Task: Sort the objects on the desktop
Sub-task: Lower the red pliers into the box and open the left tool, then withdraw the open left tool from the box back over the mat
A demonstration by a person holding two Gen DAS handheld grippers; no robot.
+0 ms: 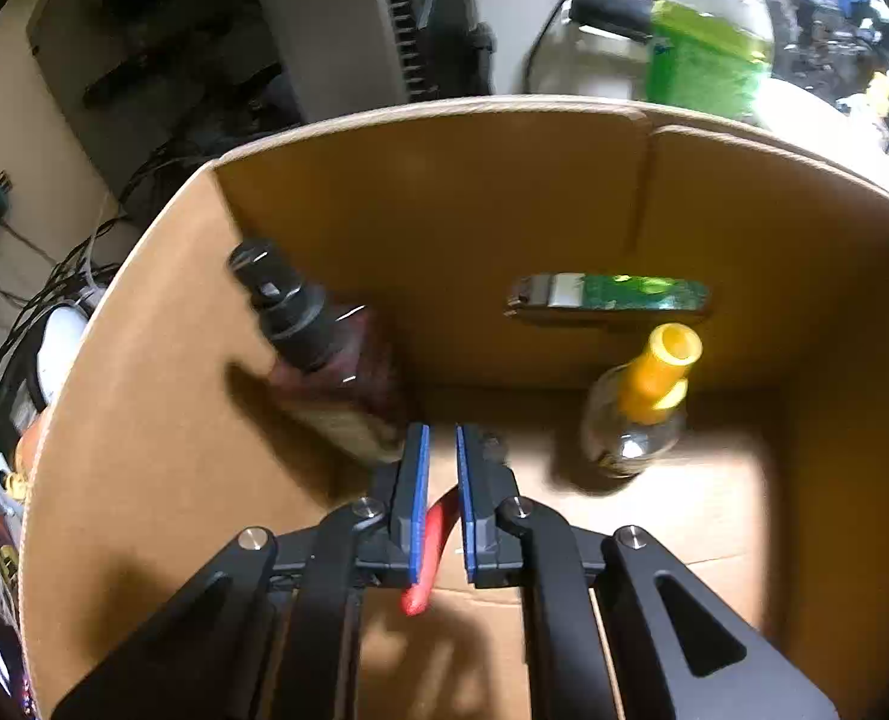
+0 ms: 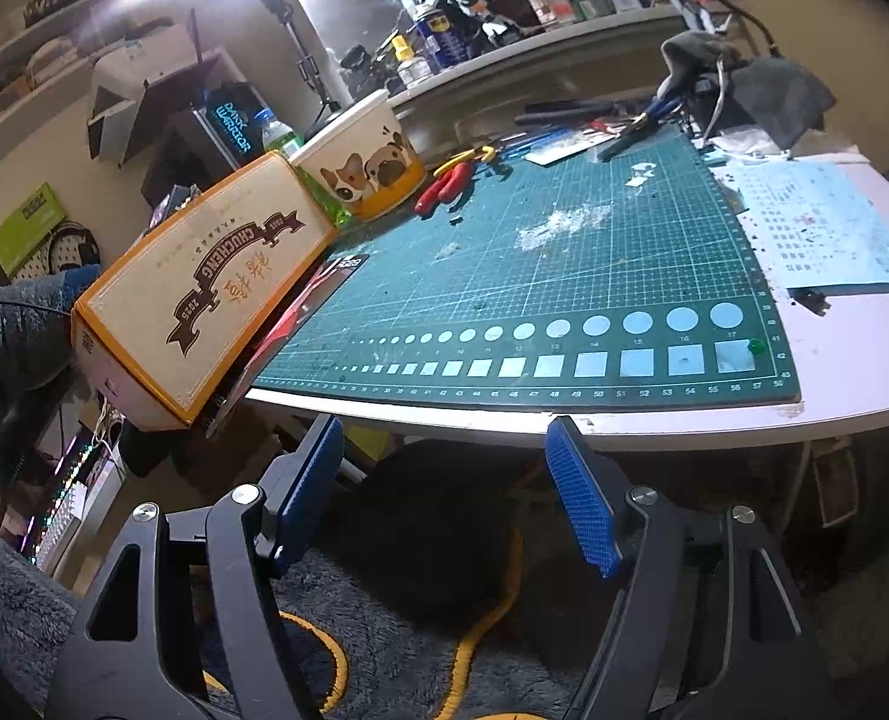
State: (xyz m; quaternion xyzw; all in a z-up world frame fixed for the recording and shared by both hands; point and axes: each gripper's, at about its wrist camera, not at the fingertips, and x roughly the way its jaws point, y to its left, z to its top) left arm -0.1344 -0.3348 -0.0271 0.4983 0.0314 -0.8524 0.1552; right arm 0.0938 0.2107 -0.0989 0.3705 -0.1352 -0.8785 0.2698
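In the left wrist view my left gripper is inside a cardboard box, its blue pads nearly together on a red-handled tool that hangs below them. A dark-capped bottle leans at the box's left wall. A small bottle with a yellow cap lies at the right. A green flat item rests against the back wall. In the right wrist view my right gripper is open and empty, below the desk's front edge. The box stands at the desk's left end.
A green cutting mat covers the desk. Red-handled pliers lie by a cup with dog pictures. Blue-handled pliers and grey cloth are at the back right. A blue sheet lies right. A green-labelled bottle stands behind the box.
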